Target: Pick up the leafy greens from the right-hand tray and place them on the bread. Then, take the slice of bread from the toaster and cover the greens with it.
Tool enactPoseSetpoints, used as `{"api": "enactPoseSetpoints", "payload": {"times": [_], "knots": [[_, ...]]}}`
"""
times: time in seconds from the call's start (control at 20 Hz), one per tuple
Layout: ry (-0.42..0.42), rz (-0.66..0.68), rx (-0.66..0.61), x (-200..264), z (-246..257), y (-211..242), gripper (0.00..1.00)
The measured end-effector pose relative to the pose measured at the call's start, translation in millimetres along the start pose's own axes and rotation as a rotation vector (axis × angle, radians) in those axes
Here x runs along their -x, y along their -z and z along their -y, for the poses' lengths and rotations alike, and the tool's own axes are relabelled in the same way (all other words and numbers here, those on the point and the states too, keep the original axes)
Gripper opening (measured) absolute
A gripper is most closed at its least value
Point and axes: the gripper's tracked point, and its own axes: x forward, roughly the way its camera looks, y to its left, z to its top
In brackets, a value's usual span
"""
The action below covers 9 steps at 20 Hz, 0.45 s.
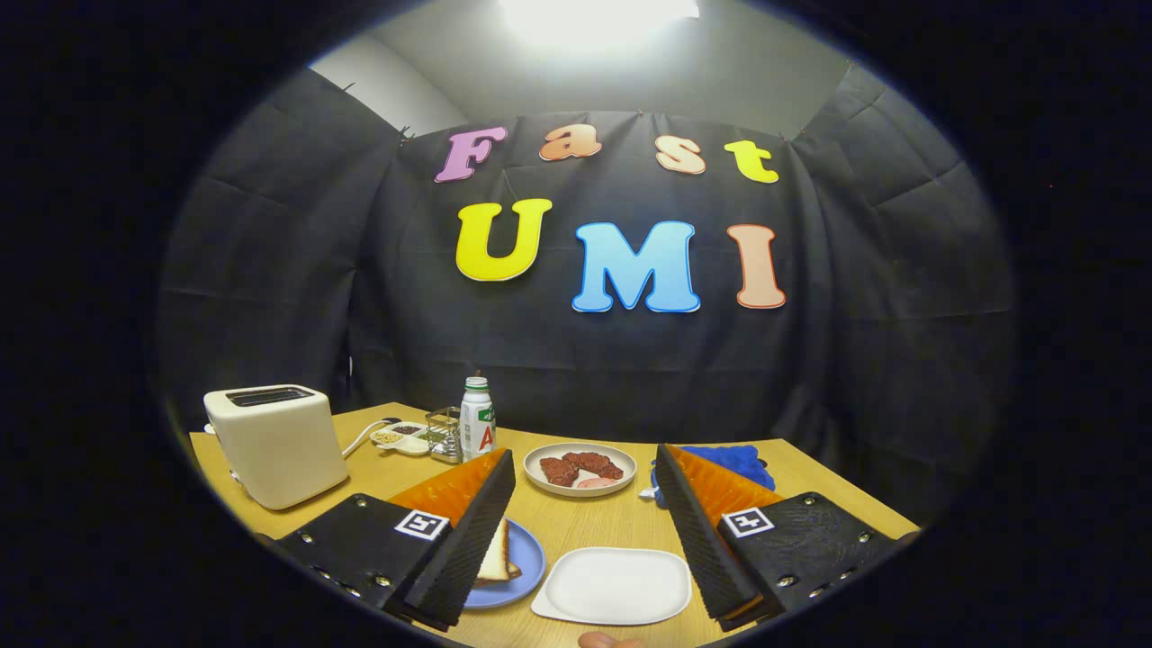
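Fingers of your gripper (585,531) stand wide apart, holding nothing, white tray (614,585) between them bare, bread (493,556) on blue plate (522,576) left: hover steady.

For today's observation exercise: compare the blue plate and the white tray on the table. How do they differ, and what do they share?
1. The blue plate is round; the white tray is a rounded rectangle.
2. The blue plate carries a slice of bread; nothing lies on the white tray.
3. One finger partly hides the blue plate; the white tray lies in plain sight between the fingers of the open gripper.
Both are shallow and rest flat on the wooden table.
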Motion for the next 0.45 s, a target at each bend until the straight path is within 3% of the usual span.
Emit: {"api": "enactPoseSetpoints", "payload": {"times": [0.45], "knots": [[-0.013,0.002,-0.039,10,21,10,0.95]]}}
